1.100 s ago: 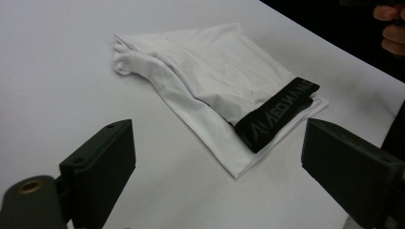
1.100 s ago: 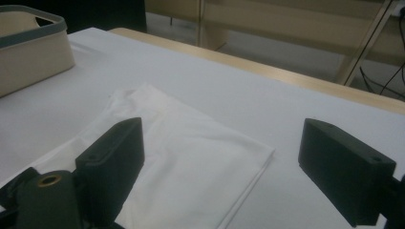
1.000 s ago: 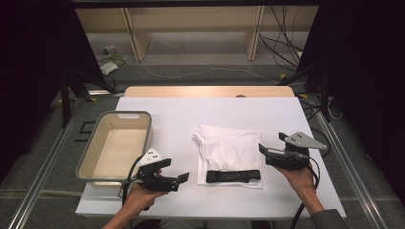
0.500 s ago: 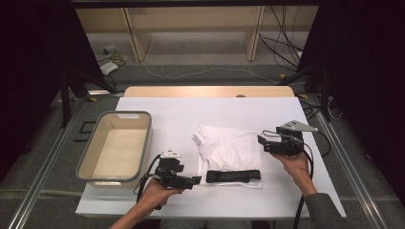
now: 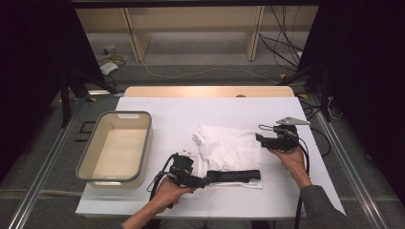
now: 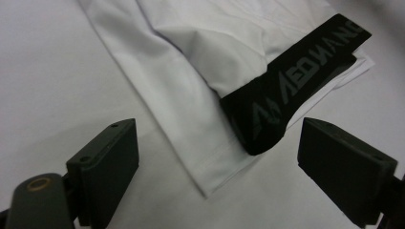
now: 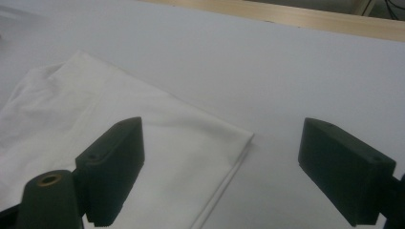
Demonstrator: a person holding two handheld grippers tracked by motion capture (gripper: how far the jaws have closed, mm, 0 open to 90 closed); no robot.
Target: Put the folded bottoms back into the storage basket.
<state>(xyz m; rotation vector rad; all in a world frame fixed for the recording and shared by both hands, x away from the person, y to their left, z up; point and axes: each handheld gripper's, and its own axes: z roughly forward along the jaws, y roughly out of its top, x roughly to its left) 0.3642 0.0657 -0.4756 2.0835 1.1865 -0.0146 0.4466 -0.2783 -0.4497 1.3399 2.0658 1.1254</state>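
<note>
A folded white garment (image 5: 228,149) lies on the white table (image 5: 186,112), with a black lettered band (image 5: 235,176) across its near edge. My left gripper (image 5: 204,182) is low at the band's left end, jaws open. In the left gripper view the garment's corner (image 6: 191,90) and the band's end (image 6: 279,86) sit just ahead of my open left gripper (image 6: 215,143), nothing between the jaws. My right gripper (image 5: 259,139) hovers at the garment's right edge, open. In the right gripper view the cloth's far corner (image 7: 191,143) lies ahead of my right gripper (image 7: 220,143).
An empty beige tub with a grey rim (image 5: 149,143) stands at the table's left. A wooden strip (image 5: 210,91) runs along the far edge. Cables trail from both grippers. Bare tabletop lies beyond and right of the garment.
My left gripper has moved right, up to the black band's left end. My right gripper has moved left and forward to the garment's right edge. The garment has not shifted.
</note>
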